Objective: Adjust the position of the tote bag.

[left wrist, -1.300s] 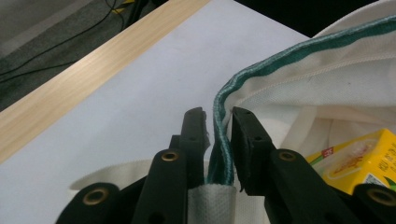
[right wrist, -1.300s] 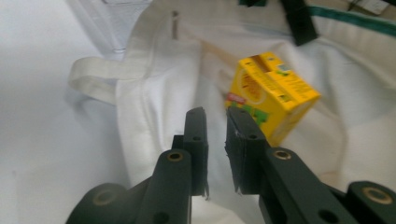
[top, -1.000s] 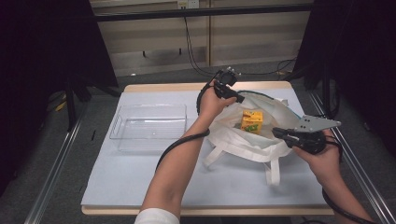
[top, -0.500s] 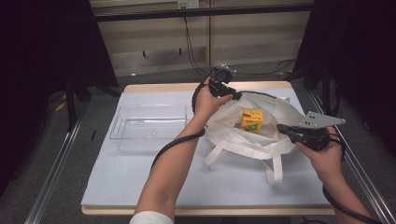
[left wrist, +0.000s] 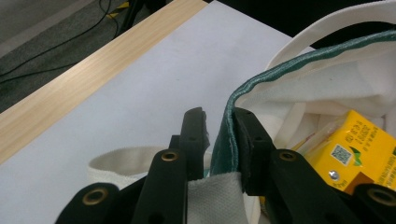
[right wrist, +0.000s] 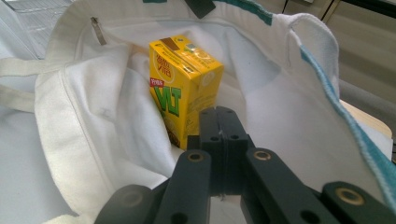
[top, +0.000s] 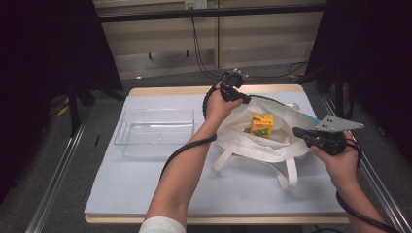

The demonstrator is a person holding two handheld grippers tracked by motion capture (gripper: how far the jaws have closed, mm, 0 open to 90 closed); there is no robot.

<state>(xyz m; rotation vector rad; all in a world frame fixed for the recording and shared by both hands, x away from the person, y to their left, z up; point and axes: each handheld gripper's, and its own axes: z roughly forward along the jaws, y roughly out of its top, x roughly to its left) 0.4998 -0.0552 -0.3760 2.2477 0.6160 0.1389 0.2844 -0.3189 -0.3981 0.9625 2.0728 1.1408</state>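
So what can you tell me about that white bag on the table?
The tote bag looks like off-white canvas with a green-trimmed rim and long cloth handles trailing toward the table's near edge. It lies slumped on the pale blue table cover, mouth held open. A yellow drink carton stands inside. The left tool, whose jaws have just been closing, has the far rim between them; the right tool, shut, is at the near rim.
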